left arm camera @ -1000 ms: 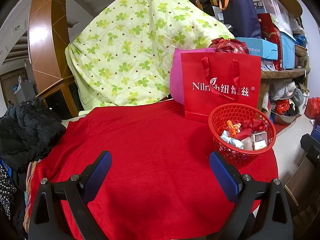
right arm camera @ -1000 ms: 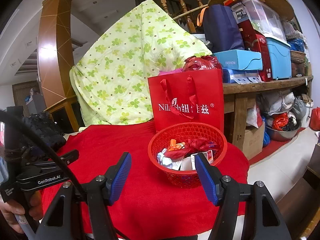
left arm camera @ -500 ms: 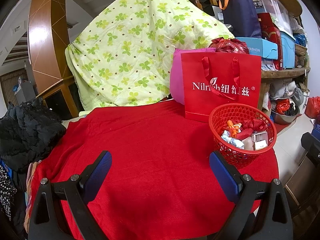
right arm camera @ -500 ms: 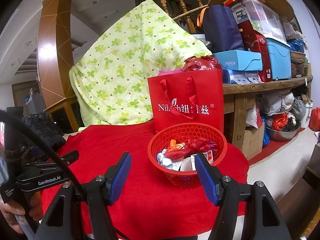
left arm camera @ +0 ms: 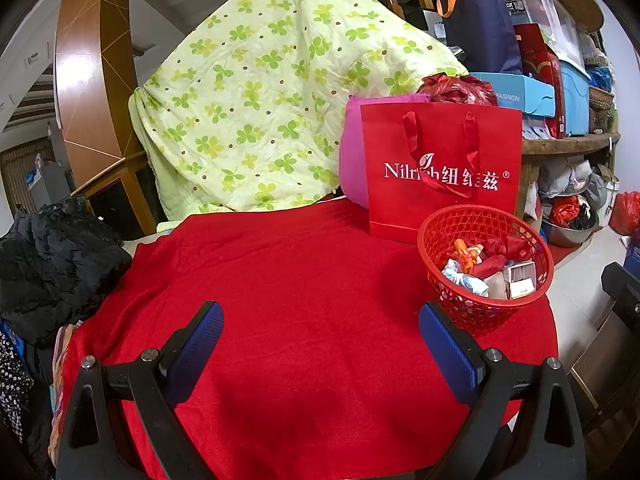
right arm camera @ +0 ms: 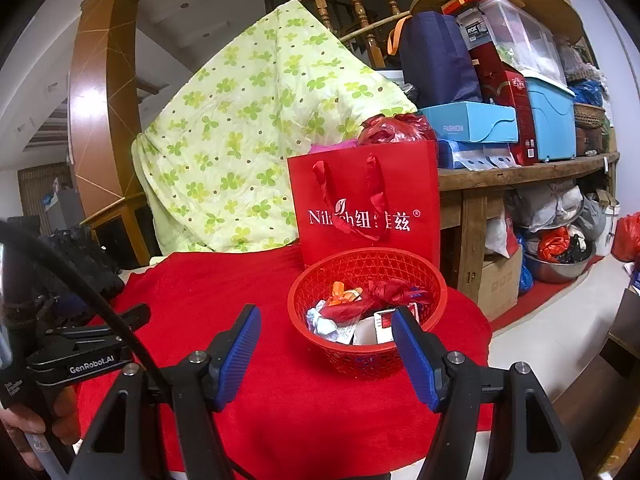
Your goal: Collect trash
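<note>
Left wrist view
Left gripper (left arm camera: 320, 330): its blue-padded jaws stand wide apart with nothing between them, poised above a bare stretch of the red tablecloth (left arm camera: 288, 280).
Red basket (left arm camera: 486, 322): a plastic mesh tub on the right part of the cloth, just beyond the right-hand finger.
Trash (left arm camera: 490, 266): crumpled wrappers, a small white box and scraps of red and orange, all lying inside the basket.
Red paper bag (left arm camera: 442, 172): upright directly behind the basket, white lettering on its face, a pink cushion (left arm camera: 352, 164) beside it.
Backdrop: a green clover-print quilt (left arm camera: 260, 108) draped over a wooden stair rail; black clothing (left arm camera: 52, 264) heaped at the table's left edge.

Right wrist view
Right gripper (right arm camera: 326, 338): the jaws are opening, about half spread, and grip nothing; the basket sits past the fingertips, not between the pads.
Red basket (right arm camera: 362, 360): centre of the frame on the cloth, its near rim partly hidden by the right-hand finger.
Trash (right arm camera: 356, 312): piled in the basket's bottom, white paper to the left, red plastic across the middle.
Red paper bag (right arm camera: 366, 204): standing behind the basket, touching or nearly touching its far rim.
Left gripper (right arm camera: 136, 316): seen side-on at the left edge, held in a hand (right arm camera: 36, 424).
Shelving (right arm camera: 532, 170): a wooden rack at right stacked with blue boxes and a navy bag.
</note>
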{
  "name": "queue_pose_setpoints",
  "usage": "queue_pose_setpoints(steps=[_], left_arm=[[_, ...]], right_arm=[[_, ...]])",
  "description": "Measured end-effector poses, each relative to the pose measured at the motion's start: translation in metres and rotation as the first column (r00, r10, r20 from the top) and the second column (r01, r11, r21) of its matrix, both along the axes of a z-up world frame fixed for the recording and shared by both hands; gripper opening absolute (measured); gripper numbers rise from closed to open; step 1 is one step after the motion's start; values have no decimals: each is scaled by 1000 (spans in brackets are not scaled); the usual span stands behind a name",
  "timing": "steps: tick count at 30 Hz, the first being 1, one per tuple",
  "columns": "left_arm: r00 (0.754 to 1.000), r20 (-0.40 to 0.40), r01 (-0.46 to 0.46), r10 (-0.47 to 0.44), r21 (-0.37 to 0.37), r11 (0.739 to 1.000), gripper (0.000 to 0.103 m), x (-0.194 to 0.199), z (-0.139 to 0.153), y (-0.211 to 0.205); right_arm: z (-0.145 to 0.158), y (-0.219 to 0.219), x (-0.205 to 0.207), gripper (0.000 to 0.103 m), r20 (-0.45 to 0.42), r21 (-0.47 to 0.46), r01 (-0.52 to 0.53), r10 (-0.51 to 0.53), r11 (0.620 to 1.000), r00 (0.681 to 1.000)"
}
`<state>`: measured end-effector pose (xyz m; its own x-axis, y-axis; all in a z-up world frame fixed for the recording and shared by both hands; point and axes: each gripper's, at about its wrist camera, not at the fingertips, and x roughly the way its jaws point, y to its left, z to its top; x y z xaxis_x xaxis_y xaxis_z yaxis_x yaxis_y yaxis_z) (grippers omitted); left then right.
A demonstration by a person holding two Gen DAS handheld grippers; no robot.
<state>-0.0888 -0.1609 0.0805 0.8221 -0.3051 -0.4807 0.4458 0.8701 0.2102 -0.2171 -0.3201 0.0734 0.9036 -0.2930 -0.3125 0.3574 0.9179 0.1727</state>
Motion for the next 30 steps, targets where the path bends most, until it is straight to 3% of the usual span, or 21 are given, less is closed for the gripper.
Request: queue_pose_setpoints(steps=[30], left_arm=[[1000,-23,-6,5,-10,1000,98,5,-6,7]], right_arm=[[-1,17,6,71,-8,-38,1,-1,999,1000]])
